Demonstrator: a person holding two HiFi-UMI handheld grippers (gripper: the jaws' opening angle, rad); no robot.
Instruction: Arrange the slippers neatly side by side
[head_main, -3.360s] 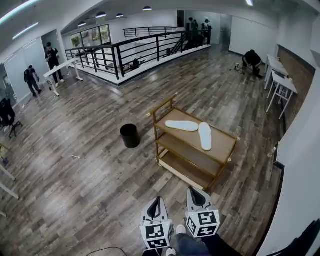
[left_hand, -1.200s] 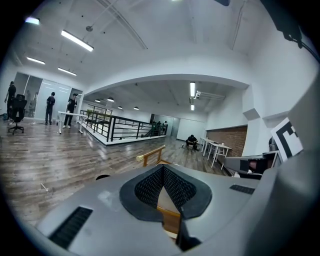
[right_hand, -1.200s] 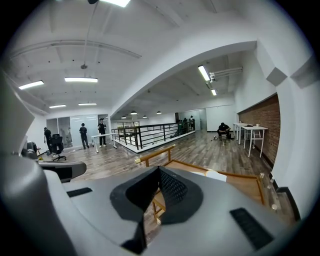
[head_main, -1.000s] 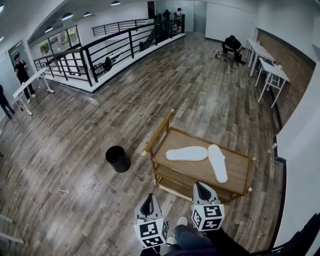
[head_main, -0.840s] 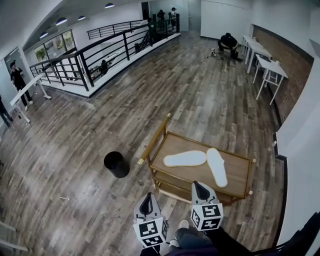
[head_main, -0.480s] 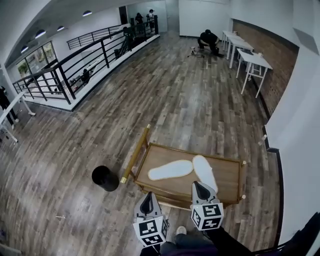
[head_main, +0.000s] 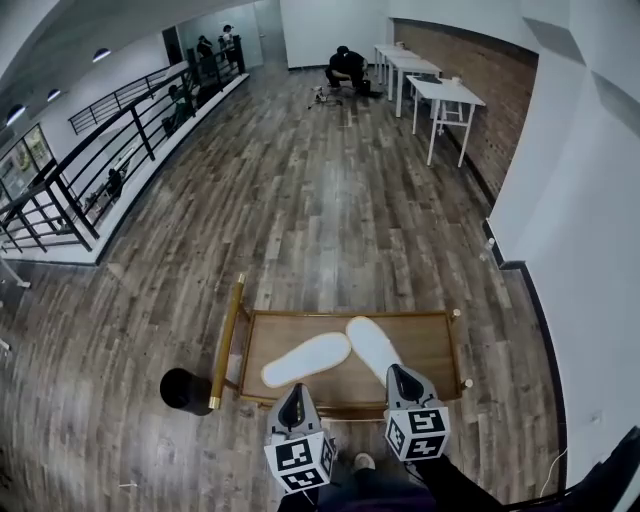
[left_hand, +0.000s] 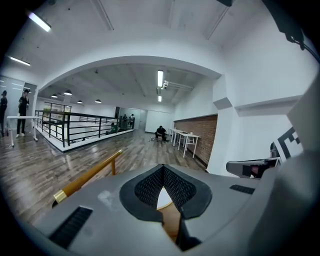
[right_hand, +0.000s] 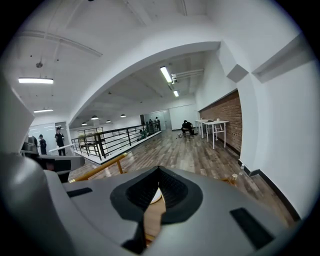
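A black bin stands on the plank floor just off the left end of a wooden cart. A gold handle runs along that left end.

Two white slippers lie on the cart's top. The left slipper lies slantwise in the middle, its near end toward the near-left corner. The right slipper slants the other way, toward the near edge, where the right tongs cover its end. The slippers' far ends come close together, so the pair forms a splayed V rather than a side-by-side set.

The left tongs hang over the near edge, tips closed together with nothing between them. The right tongs hover over the right slipper's near end, also closed on nothing.
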